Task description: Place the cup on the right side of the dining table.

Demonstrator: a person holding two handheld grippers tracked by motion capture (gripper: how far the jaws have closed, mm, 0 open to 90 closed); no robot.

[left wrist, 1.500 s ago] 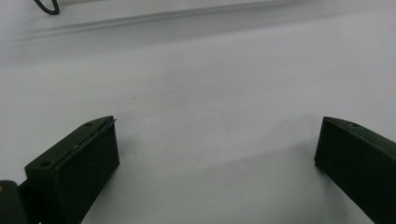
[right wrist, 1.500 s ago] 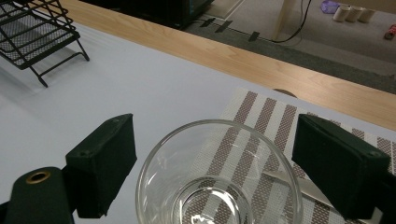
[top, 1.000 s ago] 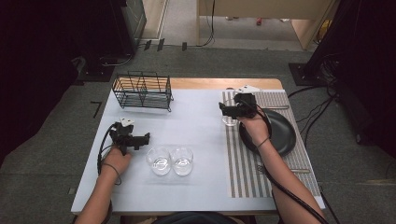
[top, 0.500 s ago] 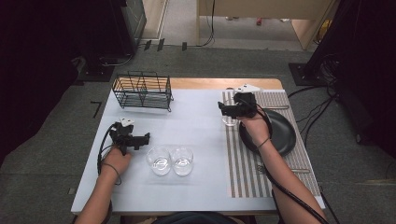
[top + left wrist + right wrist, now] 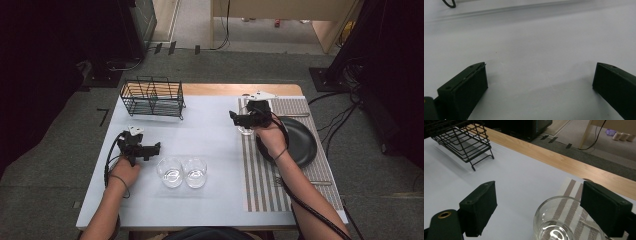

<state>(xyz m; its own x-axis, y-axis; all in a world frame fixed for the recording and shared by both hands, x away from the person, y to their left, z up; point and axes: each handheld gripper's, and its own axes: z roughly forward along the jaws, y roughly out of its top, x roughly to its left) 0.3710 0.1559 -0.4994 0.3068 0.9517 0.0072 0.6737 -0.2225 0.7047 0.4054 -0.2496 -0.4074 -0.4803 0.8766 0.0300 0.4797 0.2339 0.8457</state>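
- Three clear glasses stand on the table (image 5: 210, 140): one glass tumbler (image 5: 564, 220) sits at the left edge of the striped placemat (image 5: 300, 180), and a pair of glasses (image 5: 182, 172) stands side by side on the white table top, well to the left of that placemat.
- The right gripper (image 5: 245, 119) hangs over the glass tumbler (image 5: 246, 129); in the right gripper view the tumbler lies low between the two jaws, nearer the right one, with a wide gap to the left jaw and no pad pressing on the glass, so the jaws stand apart and grip nothing.
- The left gripper (image 5: 150, 148) rests on the white table top left of the placemat, just beside the pair of glasses, its jaws spread wide with bare table between them.
- Against the picture of a second ago, the right gripper has slid slightly toward the left edge of the placemat; the tumbler, the pair and the left gripper are unchanged.
- The tumbler stands upright, mouth upward, its long axis vertical.
- The black plate (image 5: 300, 145) lies on the placemat to the right of the tumbler; the wire rack (image 5: 152, 97) stands at the far side, well left of the placemat.
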